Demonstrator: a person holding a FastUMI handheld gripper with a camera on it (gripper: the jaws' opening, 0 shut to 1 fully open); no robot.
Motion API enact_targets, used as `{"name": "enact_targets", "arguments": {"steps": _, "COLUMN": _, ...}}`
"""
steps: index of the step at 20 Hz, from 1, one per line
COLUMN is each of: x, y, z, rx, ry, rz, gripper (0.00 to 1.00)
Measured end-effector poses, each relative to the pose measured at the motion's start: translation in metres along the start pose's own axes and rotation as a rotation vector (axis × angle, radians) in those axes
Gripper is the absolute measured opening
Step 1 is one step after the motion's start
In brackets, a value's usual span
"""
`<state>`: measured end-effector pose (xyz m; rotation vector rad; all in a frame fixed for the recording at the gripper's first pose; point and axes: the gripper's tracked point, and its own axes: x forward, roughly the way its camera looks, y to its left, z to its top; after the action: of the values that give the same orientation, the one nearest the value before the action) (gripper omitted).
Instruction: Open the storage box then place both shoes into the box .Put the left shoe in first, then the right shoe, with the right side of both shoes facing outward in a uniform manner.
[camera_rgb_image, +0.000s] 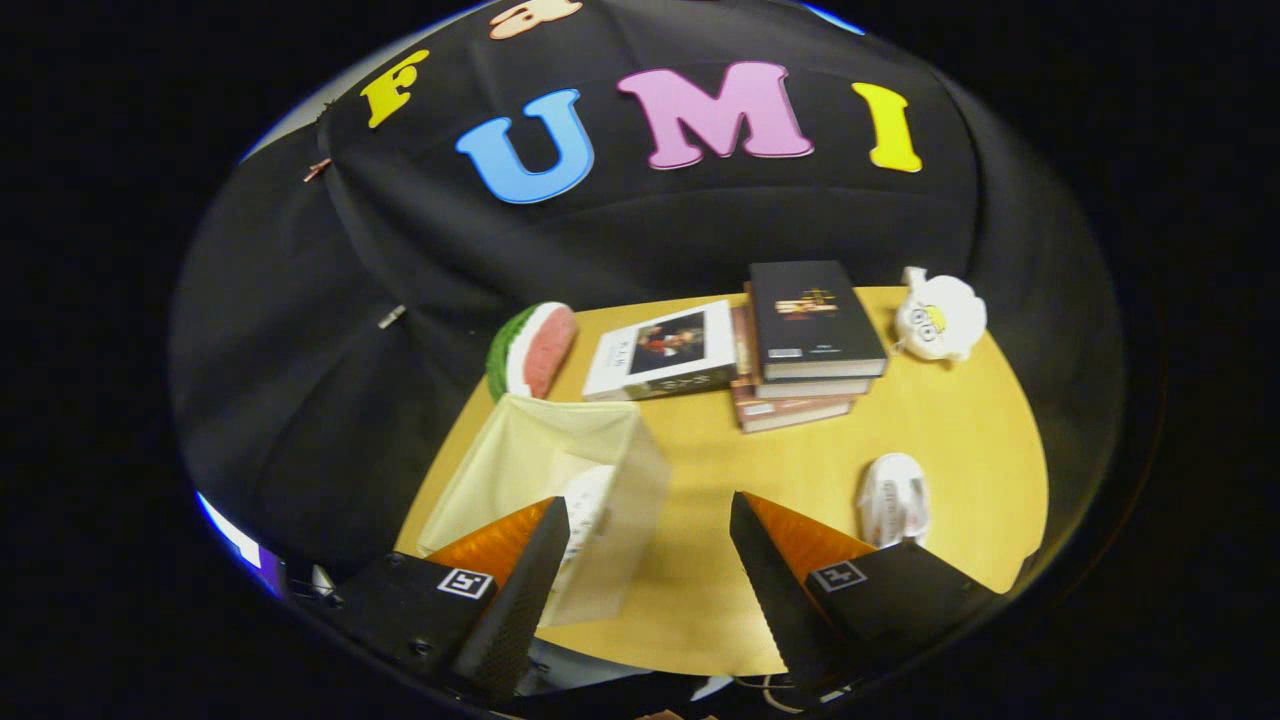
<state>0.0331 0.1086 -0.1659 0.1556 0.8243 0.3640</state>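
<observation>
Claw (650, 535) fingers stand wide apart above the counter (960, 430), gripping nothing. One storage box (560, 470), pale and translucent with its top open, sits by the left finger; one white shoe (588, 510) is visible inside it. A second white shoe (893, 498) lies on the counter beside the right finger. Beyond: four books (790, 345), one watermelon-slice toy (532, 350), one white plush figure (940, 317).
</observation>
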Motion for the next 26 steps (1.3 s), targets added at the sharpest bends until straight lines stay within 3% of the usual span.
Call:
{"name": "enact_targets", "arguments": {"steps": 3, "x": -0.011, "y": -0.080, "z": -0.018, "rx": 0.043, "ry": 0.027, "rz": -0.121, "gripper": 0.99}}
{"name": "enact_targets", "arguments": {"steps": 6, "x": -0.018, "y": -0.143, "z": -0.039, "rx": 0.155, "ry": 0.052, "rz": -0.166, "gripper": 0.99}}
{"name": "enact_targets", "arguments": {"steps": 10, "x": -0.012, "y": -0.197, "z": -0.067, "rx": 0.139, "ry": 0.102, "rz": -0.222, "gripper": 0.99}}
{"name": "enact_targets", "arguments": {"steps": 19, "x": 0.026, "y": -0.227, "z": -0.129, "rx": -0.047, "ry": 0.273, "rz": -0.153, "gripper": 0.99}}
{"name": "enact_targets", "arguments": {"steps": 23, "x": 0.063, "y": -0.236, "z": -0.139, "rx": -0.146, "ry": 0.305, "rz": -0.182, "gripper": 0.99}}
{"name": "enact_targets", "arguments": {"steps": 26, "x": 0.083, "y": -0.250, "z": -0.130, "rx": -0.152, "ry": 0.272, "rz": -0.226, "gripper": 0.98}}
